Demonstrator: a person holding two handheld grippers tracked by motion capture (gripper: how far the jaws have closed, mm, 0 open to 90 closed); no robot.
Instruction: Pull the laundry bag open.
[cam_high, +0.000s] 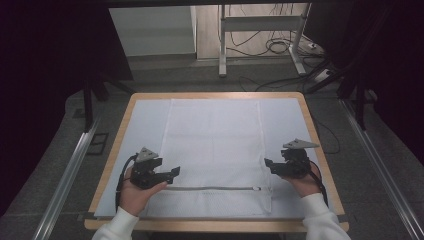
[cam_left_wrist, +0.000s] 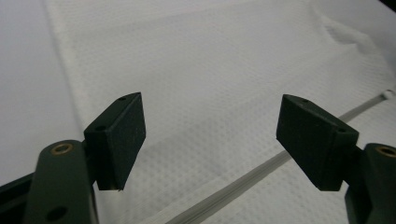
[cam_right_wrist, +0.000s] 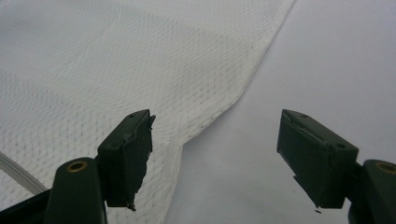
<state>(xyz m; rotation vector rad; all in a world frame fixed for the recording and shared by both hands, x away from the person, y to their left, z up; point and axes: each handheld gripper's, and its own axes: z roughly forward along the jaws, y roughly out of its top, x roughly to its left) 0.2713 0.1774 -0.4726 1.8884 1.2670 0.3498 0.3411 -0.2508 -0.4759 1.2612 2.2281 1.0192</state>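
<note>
Between your two open tools (cam_high: 174, 172) (cam_high: 267, 162), the bag's (cam_high: 215, 145) zipper (cam_high: 210, 188) runs nine to three, empty-jawed both.

Left black two-jaw gripper (cam_high: 176, 172) and right black two-jaw gripper (cam_high: 266, 163): both wide open, nothing clamped, pointed inward, white-sleeved forearms (cam_high: 119, 225) low.
</note>
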